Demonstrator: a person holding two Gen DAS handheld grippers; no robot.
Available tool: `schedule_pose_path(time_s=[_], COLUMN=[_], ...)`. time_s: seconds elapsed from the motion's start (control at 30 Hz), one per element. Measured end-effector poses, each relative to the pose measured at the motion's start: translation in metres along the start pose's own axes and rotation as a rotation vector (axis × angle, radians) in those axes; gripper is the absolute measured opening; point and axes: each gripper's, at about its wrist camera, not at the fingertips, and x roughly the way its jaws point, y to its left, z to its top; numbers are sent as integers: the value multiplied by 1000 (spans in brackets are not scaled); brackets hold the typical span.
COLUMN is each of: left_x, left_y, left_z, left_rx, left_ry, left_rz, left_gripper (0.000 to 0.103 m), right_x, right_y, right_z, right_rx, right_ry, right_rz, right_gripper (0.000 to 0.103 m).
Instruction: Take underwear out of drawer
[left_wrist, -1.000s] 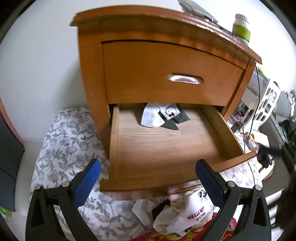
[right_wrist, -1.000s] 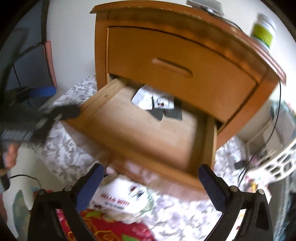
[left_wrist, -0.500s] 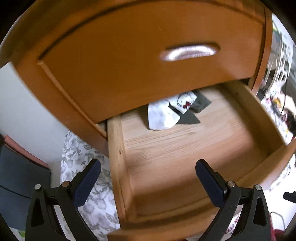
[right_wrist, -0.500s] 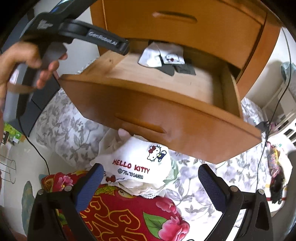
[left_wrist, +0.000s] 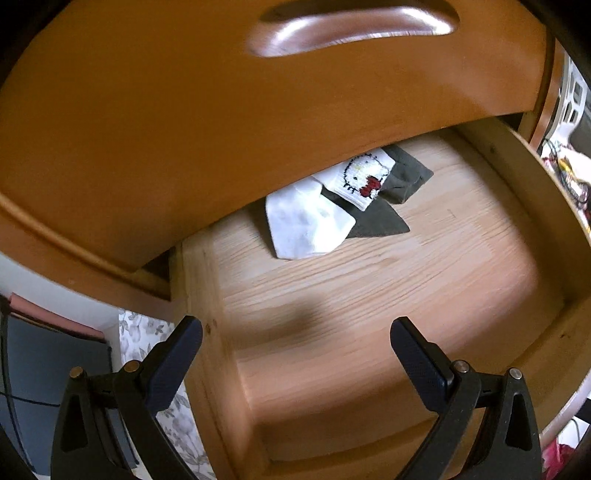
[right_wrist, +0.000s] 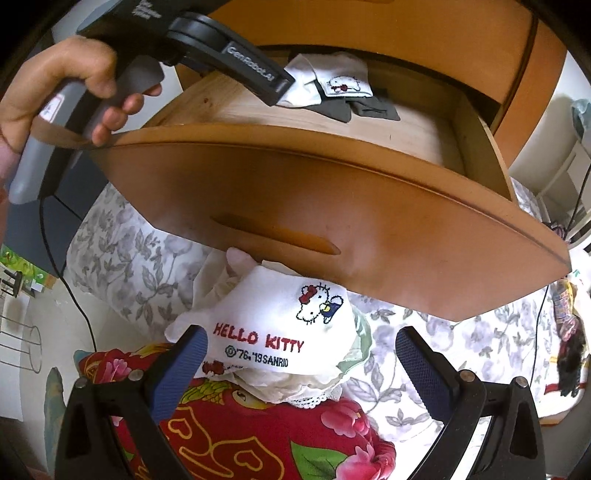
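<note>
Because the small heap of folded cloth (left_wrist: 334, 201) at the back of the pulled-out orange wooden drawer (left_wrist: 369, 295) is thin cotton, it should weigh next to nothing, give wherever it is pressed and tend to drag or unfold unless gripped well. Seen from the left wrist, the heap lies on the drawer's pale floor close under the closed upper drawer front with its silver recessed handle (left_wrist: 354, 27): a plain white folded piece (left_wrist: 306, 221) nearest the drawer's open end, a white piece with a stitched cat face (left_wrist: 364, 177) behind it, and dark grey pieces (left_wrist: 384, 221) beneath and beside both. Which of these is underwear and which is a sock I cannot tell for sure.

The left gripper (left_wrist: 295, 354) is over the drawer's front part, its blue-padded fingers spread wide and empty, well short of the heap. Probably the best hold is a pinch across the thick folded edge of the plain white piece, pads pressed down to the floor so the cloth bunches between them.

Outside the drawer, below its front panel, the right gripper (right_wrist: 301, 354) is also spread and empty, framing a white printed garment (right_wrist: 273, 332) on the flowered bedding (right_wrist: 125, 266).
</note>
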Motion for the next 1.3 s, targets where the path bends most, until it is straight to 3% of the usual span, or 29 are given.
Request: schedule_pose_path(time_s=[0.2, 0.5, 0.6, 1.3], left_x=[14, 25, 31, 42], left_y=[-9, -21, -24, -52], left_z=[13, 30, 35, 79], left_rx=[24, 60, 69, 198], left_ry=[30, 43, 62, 47], left_rz=[19, 36, 35, 122], left_gripper=[95, 94, 84, 78], right_x=[7, 13, 14, 18], right_y=[-3, -7, -7, -8], right_z=[2, 6, 6, 8], right_rx=[4, 21, 21, 20], right_ry=[6, 7, 8, 6], right_rz=[14, 16, 17, 43], right_gripper=[103, 103, 103, 103])
